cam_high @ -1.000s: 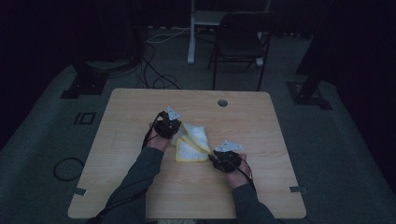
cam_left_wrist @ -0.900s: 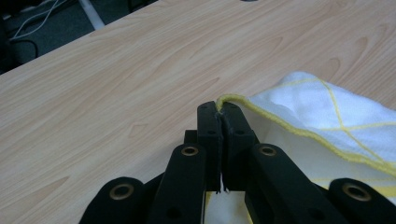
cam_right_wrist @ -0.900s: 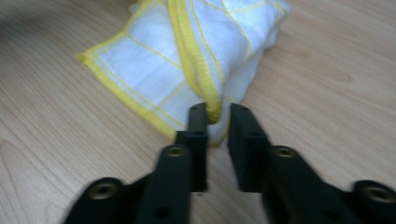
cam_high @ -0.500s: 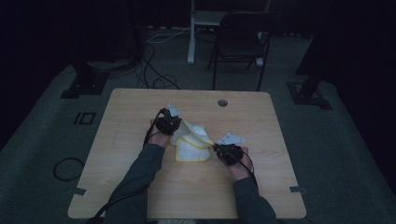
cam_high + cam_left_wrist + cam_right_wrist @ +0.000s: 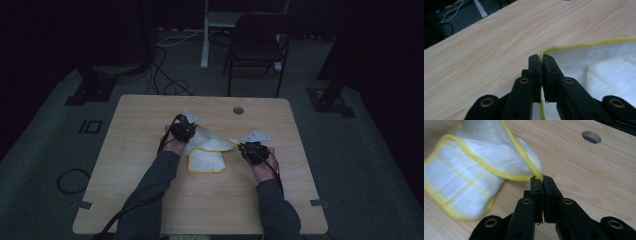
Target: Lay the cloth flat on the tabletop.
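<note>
Item: white cloth (image 5: 206, 155) with yellow hem, lying near the middle of the worktop (image 5: 150, 210), partly folded, upper layer lifted.

Left gripper (image 5: 183, 128): jaws clenched on a hem corner (image 5: 541, 55), toward the far side of the cloth.

Right gripper (image 5: 253, 150): jaws clenched on another hem corner (image 5: 539, 177), drawn toward the right edge of the worktop.

Step judged in hand: spreading or refolding the cloth. Advice: keep both corners pinched, pull evenly apart, hold the hem taut and level, and lower it flat without dragging the layer beneath.
</note>
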### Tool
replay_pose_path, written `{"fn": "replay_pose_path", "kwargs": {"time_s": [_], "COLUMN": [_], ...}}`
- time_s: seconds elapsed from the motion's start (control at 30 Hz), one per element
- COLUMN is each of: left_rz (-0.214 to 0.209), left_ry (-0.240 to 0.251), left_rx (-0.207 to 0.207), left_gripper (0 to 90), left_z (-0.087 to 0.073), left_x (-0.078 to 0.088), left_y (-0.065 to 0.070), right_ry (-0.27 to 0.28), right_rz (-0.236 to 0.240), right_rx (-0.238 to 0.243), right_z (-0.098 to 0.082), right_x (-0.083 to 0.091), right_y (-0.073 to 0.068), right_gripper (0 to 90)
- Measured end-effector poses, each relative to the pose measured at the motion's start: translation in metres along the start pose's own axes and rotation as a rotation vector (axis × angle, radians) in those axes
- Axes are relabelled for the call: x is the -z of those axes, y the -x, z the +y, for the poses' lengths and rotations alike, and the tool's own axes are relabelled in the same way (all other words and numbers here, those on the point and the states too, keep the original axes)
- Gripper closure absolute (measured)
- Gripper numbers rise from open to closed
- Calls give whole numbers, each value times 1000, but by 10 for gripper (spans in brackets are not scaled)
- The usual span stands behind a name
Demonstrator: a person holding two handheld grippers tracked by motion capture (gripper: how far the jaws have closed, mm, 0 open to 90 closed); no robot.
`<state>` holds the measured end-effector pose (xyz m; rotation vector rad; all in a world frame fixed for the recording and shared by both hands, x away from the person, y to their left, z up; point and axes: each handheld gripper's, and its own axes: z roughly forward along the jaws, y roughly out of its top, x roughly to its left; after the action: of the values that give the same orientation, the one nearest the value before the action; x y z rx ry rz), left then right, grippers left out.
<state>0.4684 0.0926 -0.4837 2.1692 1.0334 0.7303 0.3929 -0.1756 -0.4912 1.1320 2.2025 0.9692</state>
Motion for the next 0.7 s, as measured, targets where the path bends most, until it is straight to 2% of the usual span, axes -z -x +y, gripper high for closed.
{"fn": "replay_pose_path", "kwargs": {"time_s": [0.03,0.07,0.17,0.23,0.3,0.33,0.37,0.4,0.53,0.7], "left_rz": [0,26,37,73,80,93,93,105,128,143], "left_ry": [0,-15,-29,-55,-57,-62,-62,-66,-49,-35], "left_rx": [0,-12,-12,-23,-11,18,18,35,74,110], "left_gripper": [836,820,796,780,769,755,745,735,658,606], "left_z": [0,-2,-5,-10,-10,-12,-12,-14,-15,-16], "left_x": [0,-2,-5,-7,-8,-9,-9,-10,-8,-6], "left_y": [0,-2,-5,-9,-10,-15,-15,-19,-25,-30], "right_ry": [0,-8,-13,-27,-30,-36,-36,-40,-49,-58], "right_rz": [0,-9,-13,-15,-15,-19,-19,-21,-25,-26], "right_rx": [0,-2,-8,-16,-18,-17,-17,-22,-26,-34], "right_z": [0,1,0,-2,-3,-4,-4,-5,-6,-9], "right_x": [0,-1,-2,-4,-4,-5,-5,-6,-7,-7], "right_y": [0,4,8,12,13,13,13,14,16,18], "right_gripper": [882,883,883,883,883,884,884,884,884,884]}}
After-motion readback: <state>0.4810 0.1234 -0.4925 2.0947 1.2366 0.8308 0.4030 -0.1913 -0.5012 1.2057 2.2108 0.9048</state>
